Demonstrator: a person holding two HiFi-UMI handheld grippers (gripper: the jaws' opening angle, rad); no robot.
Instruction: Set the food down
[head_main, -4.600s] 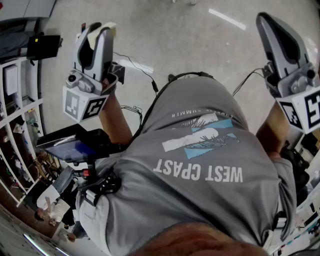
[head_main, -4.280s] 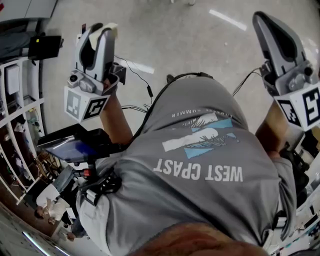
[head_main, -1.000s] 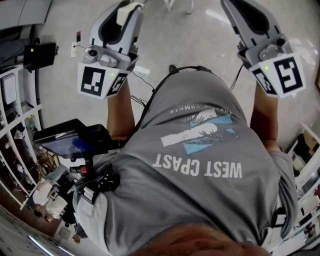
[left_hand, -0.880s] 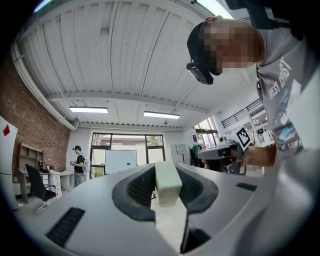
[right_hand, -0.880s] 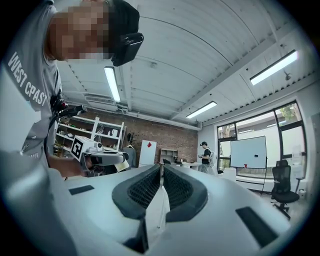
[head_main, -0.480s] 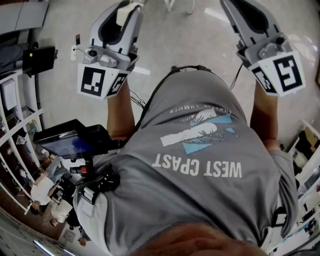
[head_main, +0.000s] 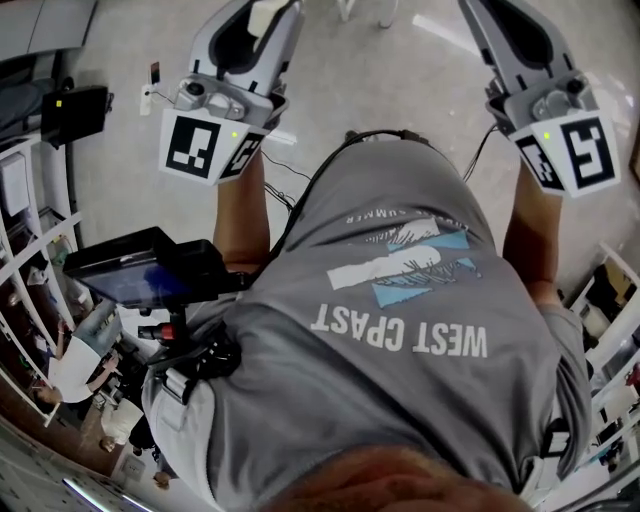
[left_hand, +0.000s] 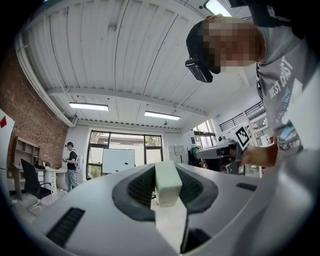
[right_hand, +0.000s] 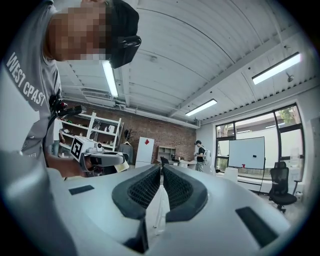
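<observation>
- The left gripper (left_hand: 168, 167) clamps a pale food block (left_hand: 167, 184) between its pads, held up in the air in front of the person
- The block's long axis runs along the jaws, its far end pointing out past the fingertips (toward a distant whiteboard (left_hand: 118, 161))
- The right gripper (right_hand: 161, 171) is closed to a thin slit with nothing in it
- The two grippers are well apart, either side of the grey shirt (head_main: 400, 330)
- Bare concrete floor (head_main: 380, 70) lies open below; shelving (head_main: 25, 250) crowds the left edge
</observation>
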